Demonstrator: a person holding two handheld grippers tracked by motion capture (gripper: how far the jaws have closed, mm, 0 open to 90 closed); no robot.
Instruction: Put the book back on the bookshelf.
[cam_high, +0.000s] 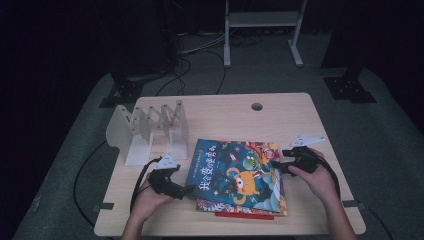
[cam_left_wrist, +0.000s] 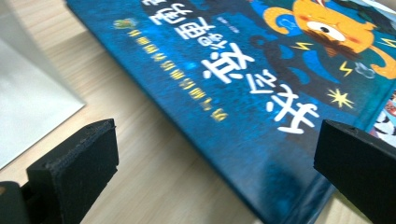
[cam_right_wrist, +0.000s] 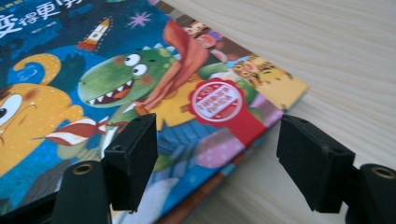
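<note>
Blue book (cam_high: 235, 172) hides lower books (cam_high: 245, 209), edges peeking out.

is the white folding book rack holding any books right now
No, the white rack stands bare at the table's left while the blue picture book lies flat on the stack beside it.

Both hands are bare, with no sleeves at the forearms. Left gripper (cam_high: 186, 190): black body, grey three-cornered plate on top, black cable looping back past the wrist. Right gripper (cam_high: 276, 165): same black build, grey plate, black cable trailing along the forearm. Jaws are blocky, matt black, rough-surfaced, each showing small round holes; round fastener sockets sit at their bases.
</note>
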